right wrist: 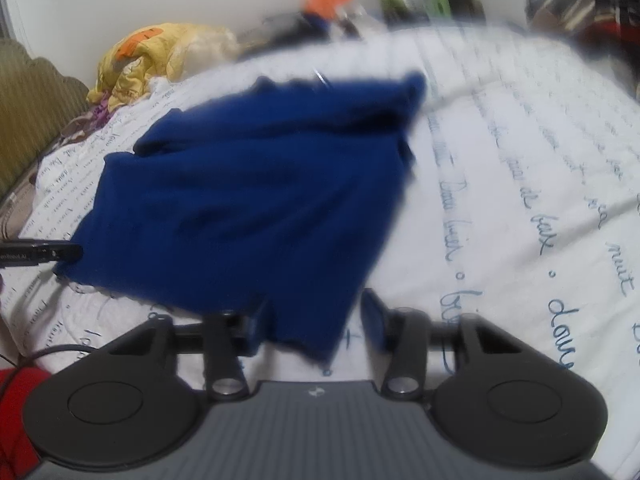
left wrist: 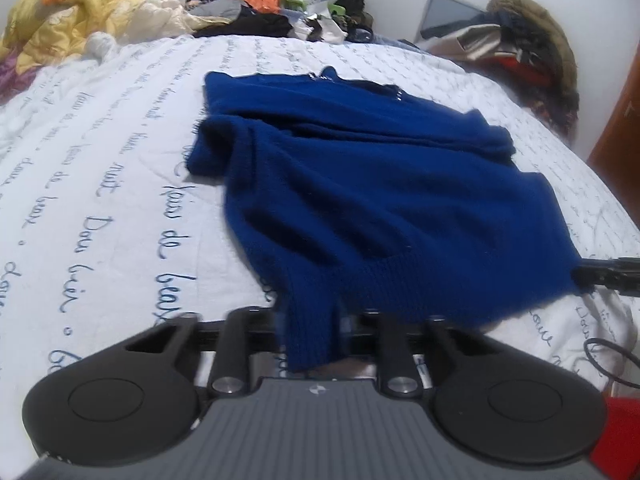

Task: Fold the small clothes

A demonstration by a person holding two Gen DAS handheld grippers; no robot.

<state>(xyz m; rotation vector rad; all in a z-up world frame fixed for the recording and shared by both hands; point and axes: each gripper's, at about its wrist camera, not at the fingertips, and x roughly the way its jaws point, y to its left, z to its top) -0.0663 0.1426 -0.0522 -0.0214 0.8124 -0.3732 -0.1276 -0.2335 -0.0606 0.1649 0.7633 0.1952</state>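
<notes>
A dark blue knit sweater (left wrist: 380, 184) lies partly folded on a white bedspread with blue script (left wrist: 100, 184); it also shows in the right wrist view (right wrist: 248, 184). My left gripper (left wrist: 312, 336) is shut on the sweater's near ribbed hem corner, which hangs down between its fingers. My right gripper (right wrist: 316, 332) is shut on the hem's other near corner; that view is blurred. Each gripper's tip shows in the other's view, at the sweater's edge: the right one (left wrist: 612, 276) and the left one (right wrist: 40, 254).
A yellow-and-orange quilt (left wrist: 72, 16) is bunched at the far left of the bed. A pile of dark and orange clothes (left wrist: 256, 8) lies at the far edge. A fur-trimmed coat heap (left wrist: 532, 52) sits at the far right. A black cable (left wrist: 608, 360) lies near right.
</notes>
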